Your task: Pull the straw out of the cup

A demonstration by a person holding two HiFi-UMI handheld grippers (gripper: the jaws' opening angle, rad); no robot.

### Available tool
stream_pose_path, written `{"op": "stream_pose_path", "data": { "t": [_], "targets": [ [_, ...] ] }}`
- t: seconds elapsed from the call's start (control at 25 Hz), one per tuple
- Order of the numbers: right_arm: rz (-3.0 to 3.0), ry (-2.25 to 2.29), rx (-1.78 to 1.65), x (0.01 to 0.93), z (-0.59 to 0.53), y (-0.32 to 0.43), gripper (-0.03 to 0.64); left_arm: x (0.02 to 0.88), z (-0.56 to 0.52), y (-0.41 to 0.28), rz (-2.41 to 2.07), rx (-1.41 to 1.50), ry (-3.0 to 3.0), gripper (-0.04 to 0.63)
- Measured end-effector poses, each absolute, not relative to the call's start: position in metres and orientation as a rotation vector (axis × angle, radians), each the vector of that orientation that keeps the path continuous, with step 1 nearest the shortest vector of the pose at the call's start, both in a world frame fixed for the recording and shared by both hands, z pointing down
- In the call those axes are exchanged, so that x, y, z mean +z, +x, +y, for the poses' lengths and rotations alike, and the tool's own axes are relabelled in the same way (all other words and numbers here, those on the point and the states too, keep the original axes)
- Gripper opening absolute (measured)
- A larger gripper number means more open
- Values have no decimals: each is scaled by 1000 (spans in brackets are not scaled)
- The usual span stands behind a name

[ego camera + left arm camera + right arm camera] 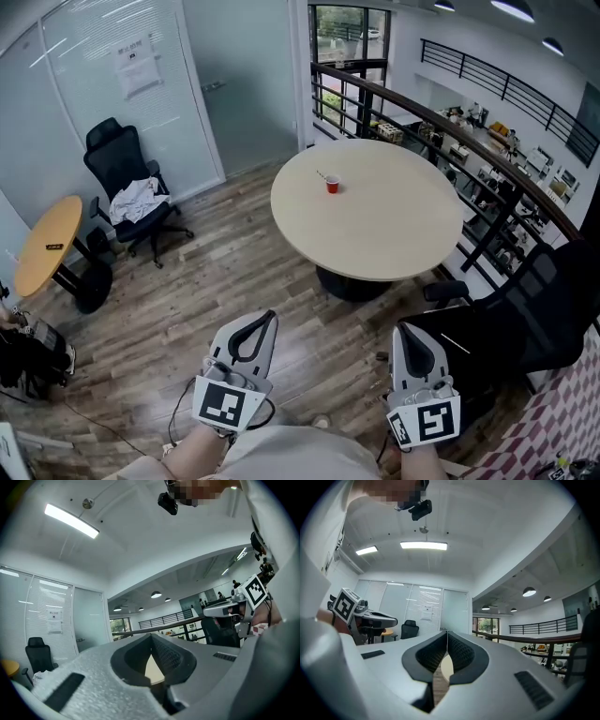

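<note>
A black office chair (117,155) holding white cloth (138,199) stands near a small wooden table (47,246).

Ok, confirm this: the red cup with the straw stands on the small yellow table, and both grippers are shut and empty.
Not quite: the red cup with the straw stands on the large round table, not the small yellow table; the head view shows it. The left gripper and right gripper are indeed shut and empty.

straw (322,175) in far cup (332,185), tiny, indistinct
</note>
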State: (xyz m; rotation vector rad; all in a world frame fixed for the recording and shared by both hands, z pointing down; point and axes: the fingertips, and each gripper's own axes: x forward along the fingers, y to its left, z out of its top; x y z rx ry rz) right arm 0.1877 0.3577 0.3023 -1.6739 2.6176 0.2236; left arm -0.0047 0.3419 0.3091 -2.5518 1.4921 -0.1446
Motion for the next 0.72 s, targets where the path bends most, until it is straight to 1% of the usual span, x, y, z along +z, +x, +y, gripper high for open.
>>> {"op": "stream_pose_path", "data": {
  "t": [0.4,0.72],
  "targets": [
    [2668,-1608,208,317,351,192,21,319,342,3,1528,-133,-2545,14],
    [2691,-1603,213,336,305,173,21,348,292,4,1489,-110,-2586,14]
  ]
}}
